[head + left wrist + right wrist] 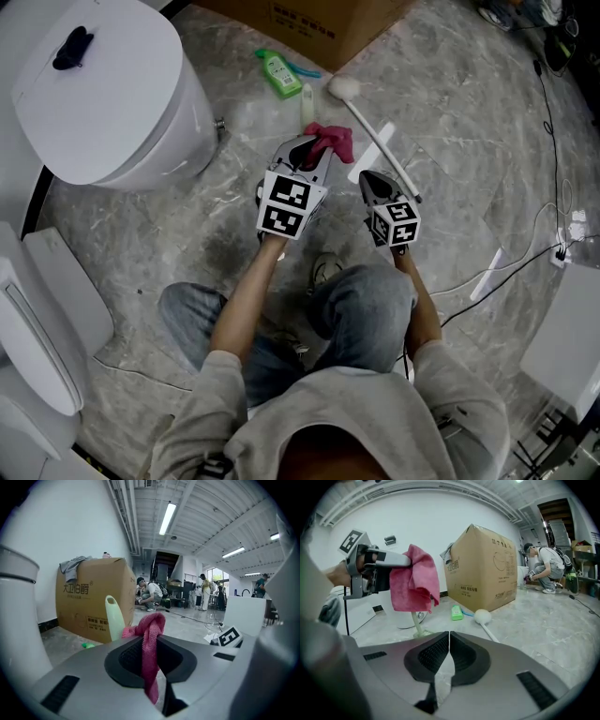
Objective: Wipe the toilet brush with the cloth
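Note:
A white toilet brush (375, 136) lies on the marble floor, its round head (482, 616) toward the cardboard box and its handle running to the right of my grippers. My left gripper (307, 150) is shut on a pink cloth (149, 644), which hangs bunched from its jaws (414, 581) above the floor, left of the brush. My right gripper (371, 181) is shut with nothing between its jaws, held above the floor close to the brush handle.
A white toilet (98, 89) stands at the left. A large cardboard box (483, 569) sits at the back with a green bottle (278, 73) and a pale bottle (307, 105) before it. Cables (553, 141) and a power strip lie right. People (151, 594) are far off.

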`<state>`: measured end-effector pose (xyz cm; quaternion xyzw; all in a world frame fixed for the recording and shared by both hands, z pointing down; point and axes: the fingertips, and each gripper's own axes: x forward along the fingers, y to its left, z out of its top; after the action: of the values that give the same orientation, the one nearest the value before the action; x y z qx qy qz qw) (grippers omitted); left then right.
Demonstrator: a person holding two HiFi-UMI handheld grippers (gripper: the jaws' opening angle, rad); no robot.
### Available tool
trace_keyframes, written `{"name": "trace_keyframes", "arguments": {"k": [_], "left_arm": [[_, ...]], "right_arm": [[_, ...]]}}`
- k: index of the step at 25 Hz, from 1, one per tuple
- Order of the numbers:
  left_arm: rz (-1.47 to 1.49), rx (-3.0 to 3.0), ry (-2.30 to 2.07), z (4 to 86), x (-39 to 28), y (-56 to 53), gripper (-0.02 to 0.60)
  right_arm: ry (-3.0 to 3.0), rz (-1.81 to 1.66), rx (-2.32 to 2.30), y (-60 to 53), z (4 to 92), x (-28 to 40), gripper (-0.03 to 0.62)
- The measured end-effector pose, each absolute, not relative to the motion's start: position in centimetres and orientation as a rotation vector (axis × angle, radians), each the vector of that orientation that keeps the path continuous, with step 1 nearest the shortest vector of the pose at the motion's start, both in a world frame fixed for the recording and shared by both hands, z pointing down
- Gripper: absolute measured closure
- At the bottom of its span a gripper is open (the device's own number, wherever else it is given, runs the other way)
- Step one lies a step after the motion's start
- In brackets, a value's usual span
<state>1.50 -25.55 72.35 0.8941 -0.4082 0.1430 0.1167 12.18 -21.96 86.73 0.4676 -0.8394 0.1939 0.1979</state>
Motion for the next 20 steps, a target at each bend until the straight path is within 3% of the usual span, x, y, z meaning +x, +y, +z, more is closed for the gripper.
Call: {"name": "trace_keyframes", "arguments": {"k": [20], "left_arm": [[0.693,2.443,-1.104,87.4,1.4,-22.4,0.525]], "right_arm": [[-2.318,0.553,1.295,-21.3,87.5,13.3,0.562]]}}
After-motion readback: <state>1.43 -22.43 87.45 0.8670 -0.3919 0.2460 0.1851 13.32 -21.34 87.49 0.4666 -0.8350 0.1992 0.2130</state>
